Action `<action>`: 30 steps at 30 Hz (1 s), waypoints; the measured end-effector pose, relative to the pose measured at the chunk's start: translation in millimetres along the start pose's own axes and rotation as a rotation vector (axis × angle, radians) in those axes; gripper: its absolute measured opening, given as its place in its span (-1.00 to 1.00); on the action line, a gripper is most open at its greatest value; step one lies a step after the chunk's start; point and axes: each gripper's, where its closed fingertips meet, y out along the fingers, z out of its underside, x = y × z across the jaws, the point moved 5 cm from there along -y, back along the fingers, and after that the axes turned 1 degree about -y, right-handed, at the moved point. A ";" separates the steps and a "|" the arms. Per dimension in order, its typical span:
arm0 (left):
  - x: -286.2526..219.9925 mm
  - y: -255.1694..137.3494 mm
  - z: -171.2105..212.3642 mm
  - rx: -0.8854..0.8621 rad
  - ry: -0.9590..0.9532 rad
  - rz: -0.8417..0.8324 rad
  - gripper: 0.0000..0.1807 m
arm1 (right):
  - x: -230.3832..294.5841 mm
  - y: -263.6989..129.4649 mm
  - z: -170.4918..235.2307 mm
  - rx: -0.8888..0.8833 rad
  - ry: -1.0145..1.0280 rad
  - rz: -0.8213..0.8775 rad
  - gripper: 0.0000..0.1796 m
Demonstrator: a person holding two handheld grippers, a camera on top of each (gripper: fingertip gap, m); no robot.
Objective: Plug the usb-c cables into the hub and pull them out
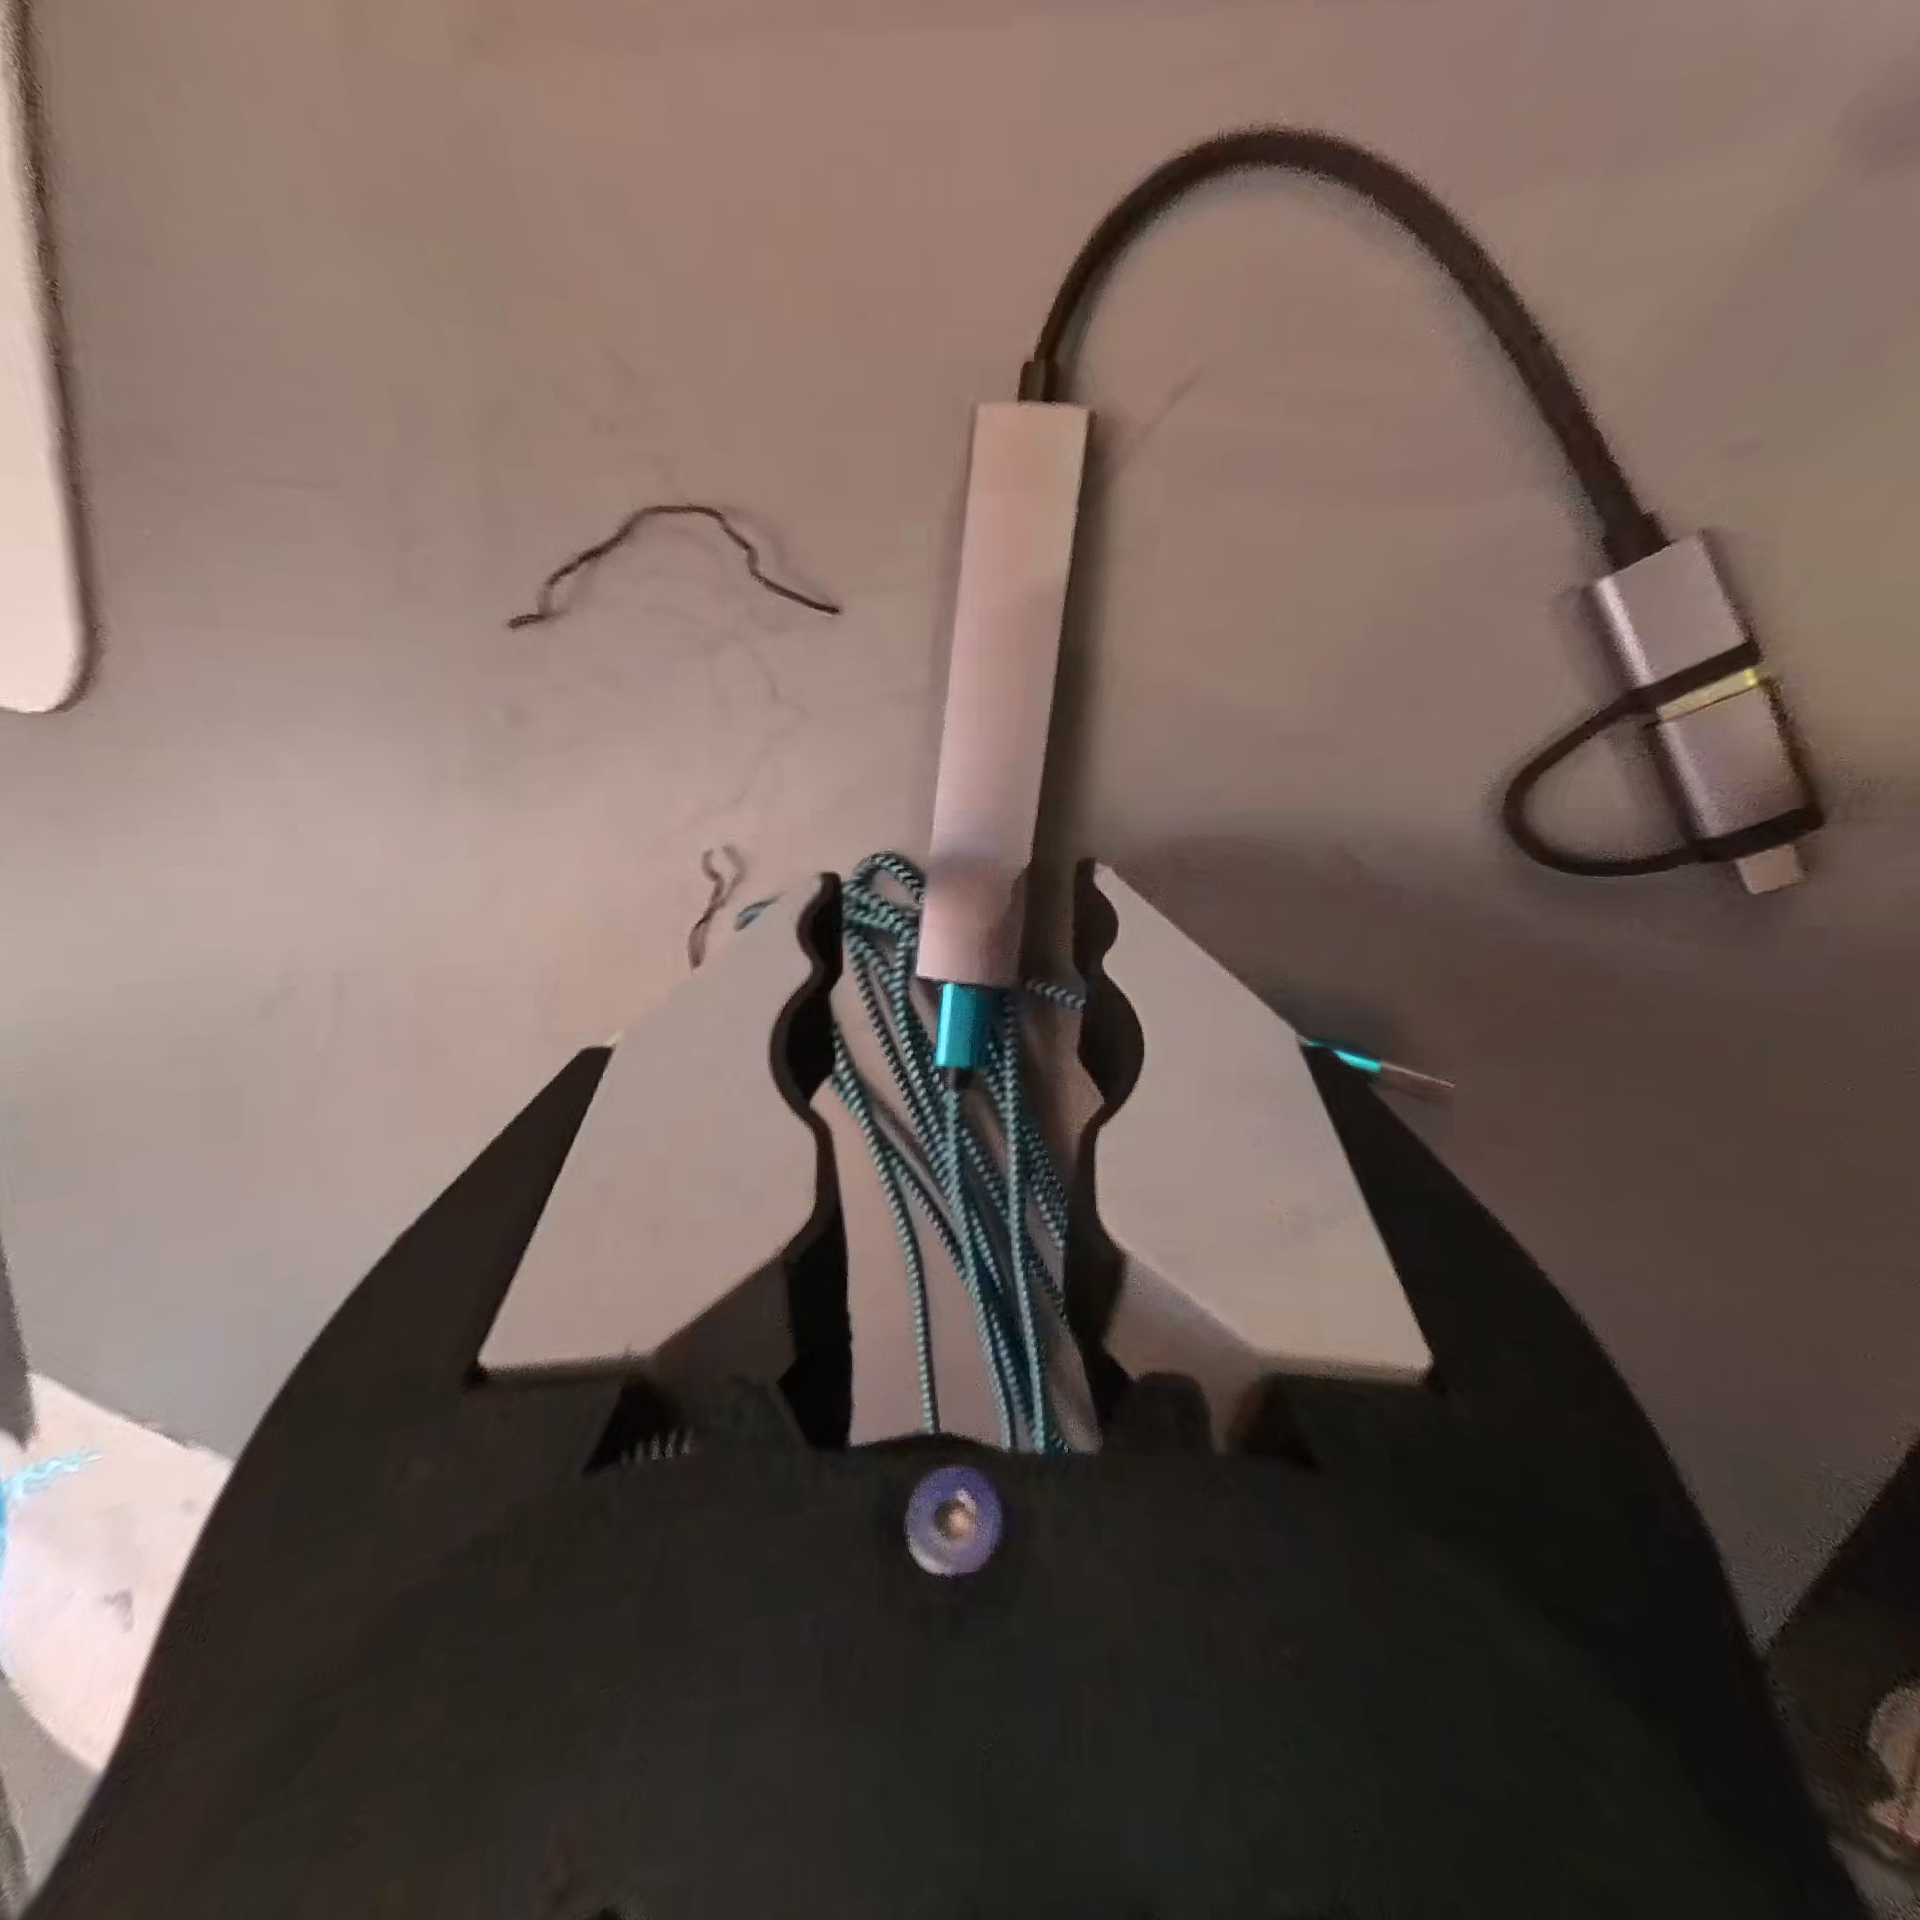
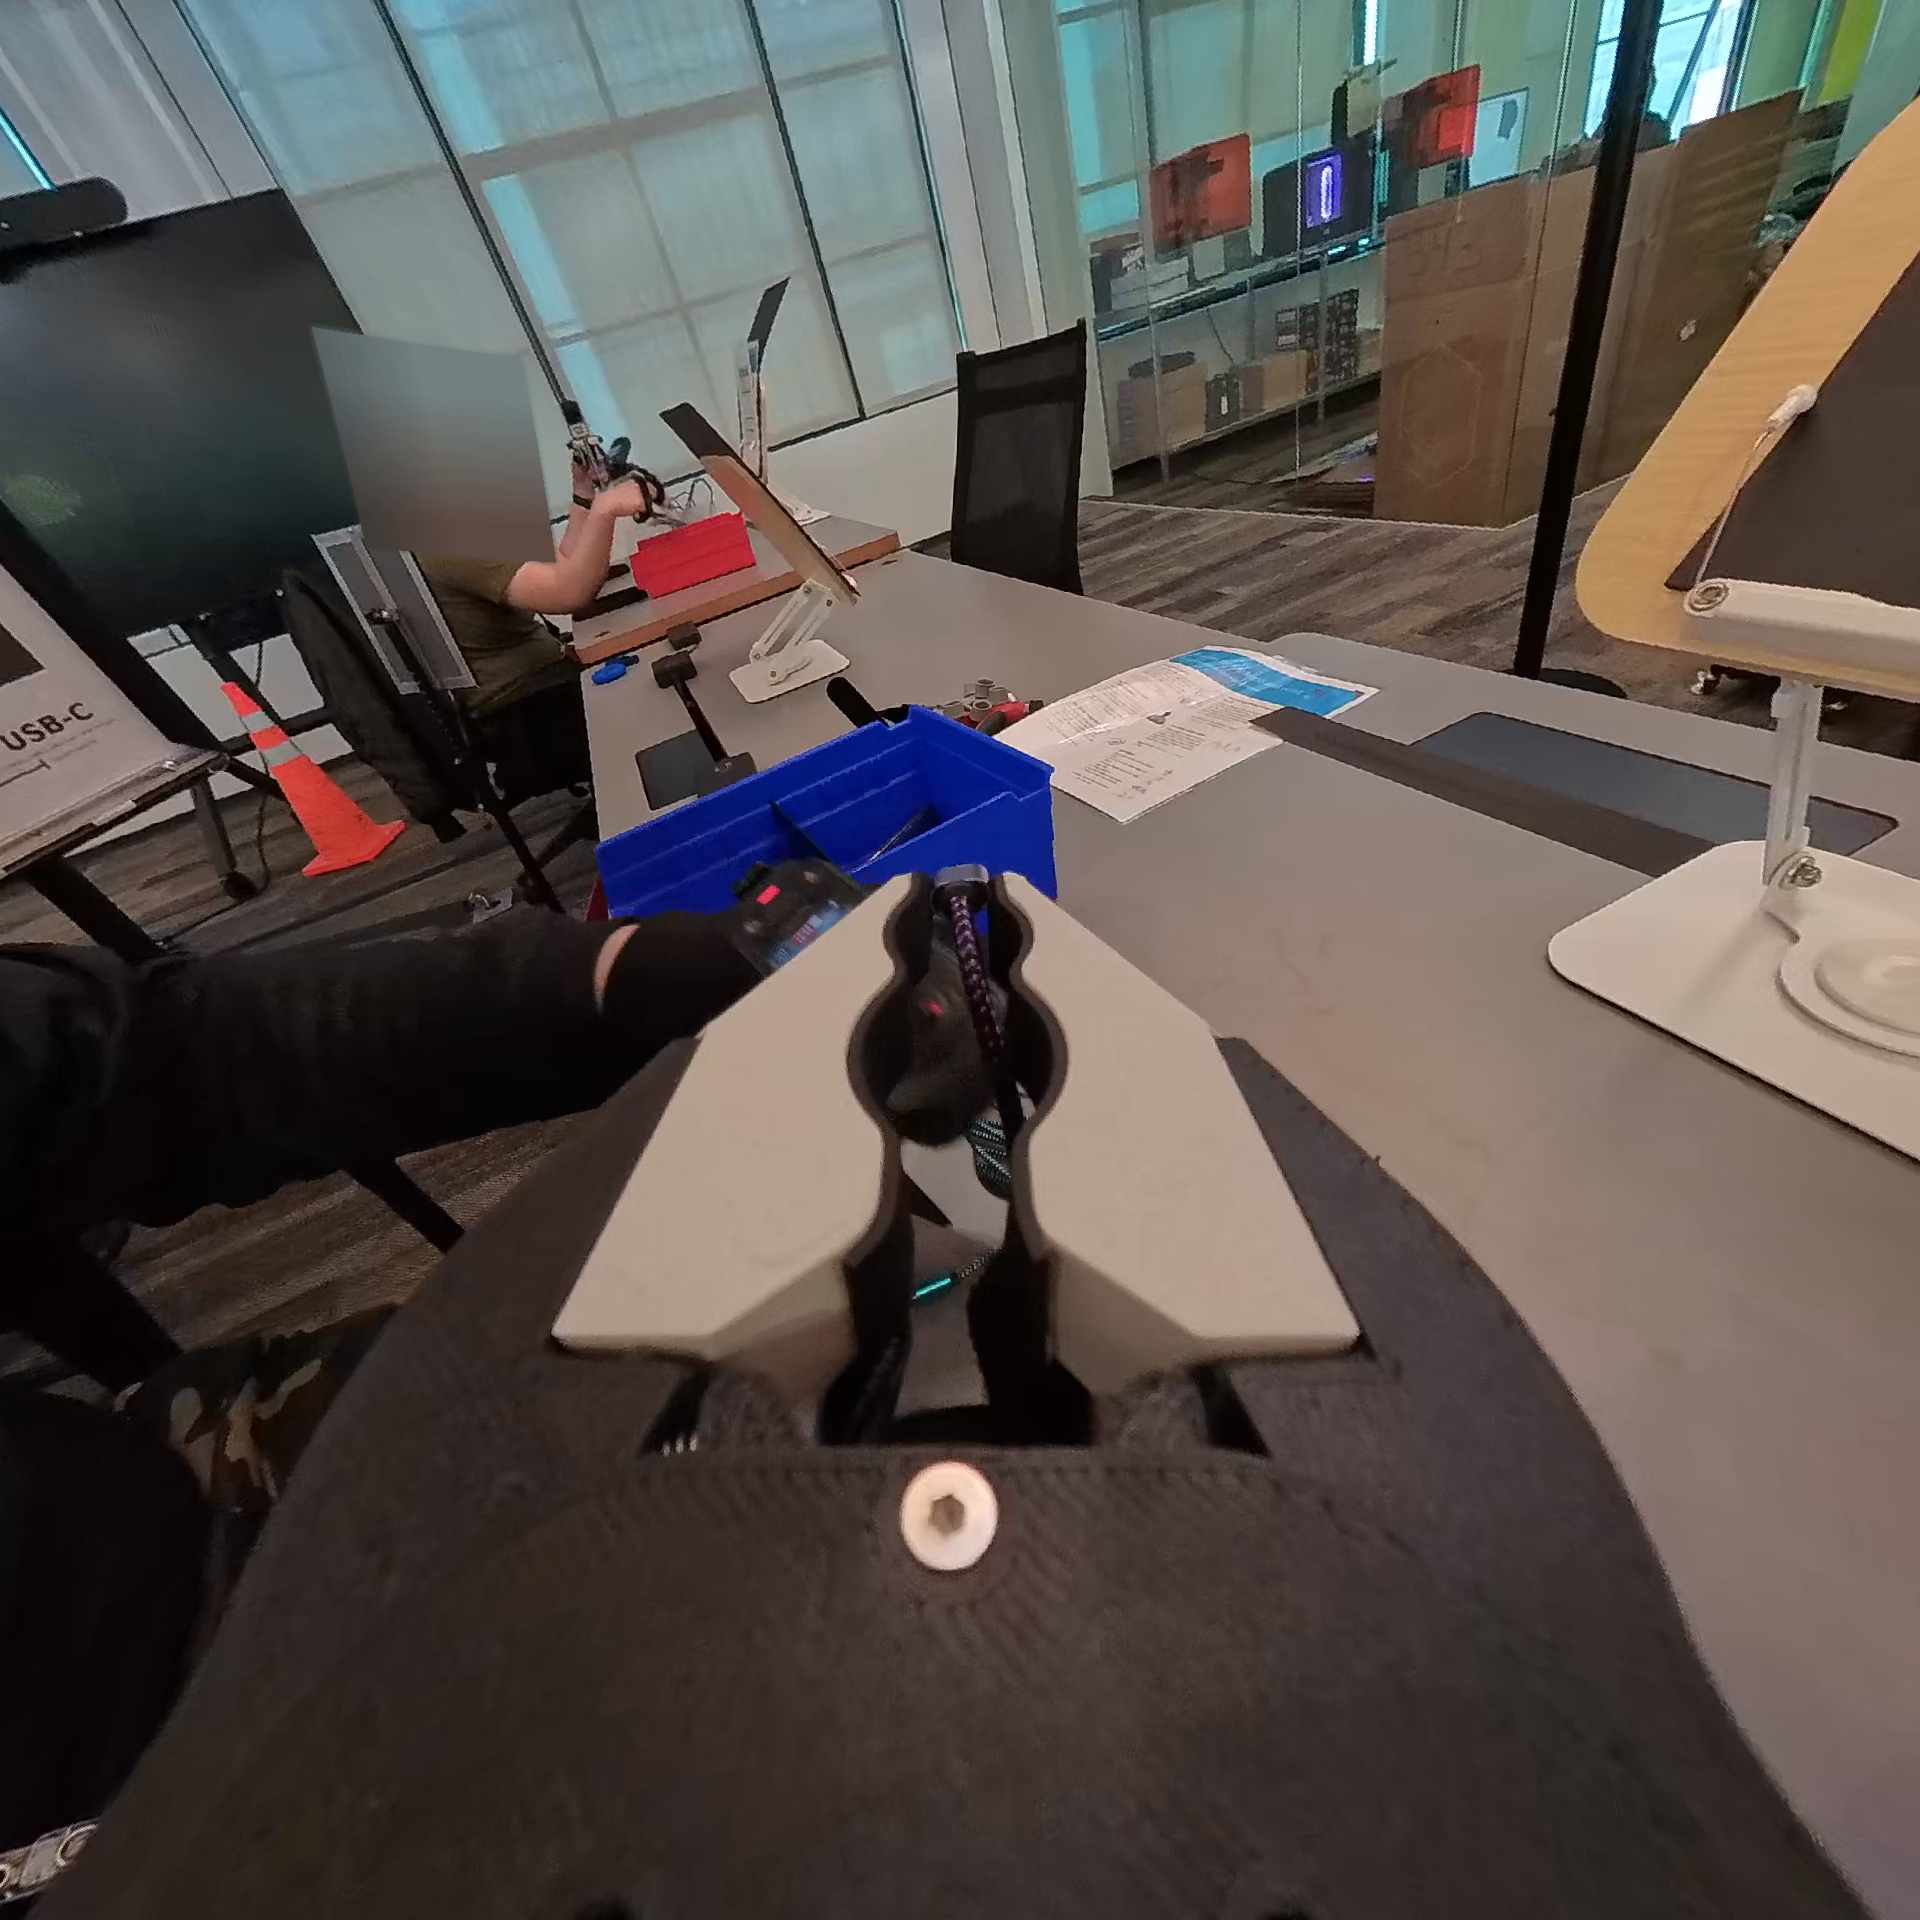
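In the left wrist view a slim silver hub (image 1: 1013,675) lies on the grey table, pointing away from me. A teal plug (image 1: 961,1023) of a teal braided cable (image 1: 935,1195) sits in the hub's near end. My left gripper (image 1: 961,894) is open, with a finger on each side of that end and a gap to the hub. A second teal plug (image 1: 1371,1070) lies by the right finger. My right gripper (image 2: 958,896) is shut on a purple braided cable (image 2: 971,966) and holds it above the table, plug tip at the fingertips.
The hub's black lead (image 1: 1351,208) loops right to a silver adapter (image 1: 1704,707). Loose dark threads (image 1: 675,551) lie to the left. In the right wrist view stand a blue bin (image 2: 935,790), a white stand base (image 2: 1683,935), a paper sheet (image 2: 1174,727) and my black sleeve (image 2: 312,1039). There is about 25 centimeters between the tips of the two grippers. Measured from the fingertips, the slim silver hub (image 1: 1013,675) is 4 centimeters or so from the left gripper and 25 centimeters from the right.
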 end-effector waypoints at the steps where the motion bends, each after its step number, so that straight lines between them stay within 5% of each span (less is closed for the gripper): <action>1: -2.8 7.7 0.6 0.026 0.004 0.026 -0.53 | -0.3 0.3 0.7 -0.001 0.002 -0.003 -0.91; 6: -3.4 18.8 -3.9 0.008 -0.011 0.070 -0.77 | -4.1 -1.8 1.6 -0.010 0.013 -0.006 -0.91; 12: -1.3 19.9 -3.7 -0.027 -0.028 0.051 -0.78 | -9.2 -6.4 0.9 -0.027 0.025 -0.003 -0.91; 17: -3.5 9.9 -4.4 -0.036 0.071 -0.124 -0.55 | -11.1 -9.2 0.5 -0.035 0.030 0.001 -0.91; 24: -6.9 18.1 3.4 0.052 0.309 -0.391 -0.79 | -11.7 -8.3 0.1 -0.045 0.038 -0.002 -0.92; 30: 2.1 16.7 4.5 -0.035 0.107 -0.299 -0.80 | -10.7 -11.9 -3.3 -0.054 0.032 0.005 -0.91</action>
